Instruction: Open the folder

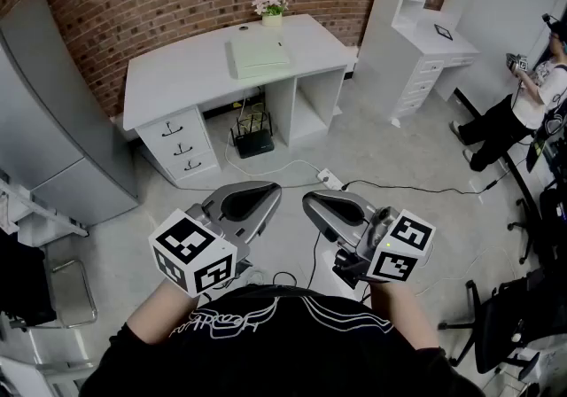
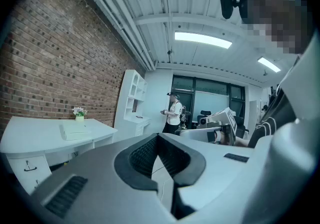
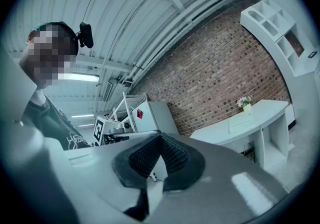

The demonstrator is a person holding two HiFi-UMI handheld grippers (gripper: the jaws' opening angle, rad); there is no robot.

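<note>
Folder [image 1: 259, 57] in every view, person [image 2: 173, 113] in two

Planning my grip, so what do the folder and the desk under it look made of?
Folder: pale green, matte, flat with crisp edges; plastic or card, hard to tell which. Desk: smooth uniform white with slight sheen; probably painted or laminated board.

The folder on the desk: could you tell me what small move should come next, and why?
Probably step toward the desk first: the folder lies closed on it, well beyond reach, while the left gripper and right gripper are both shut and empty near the body.
</note>
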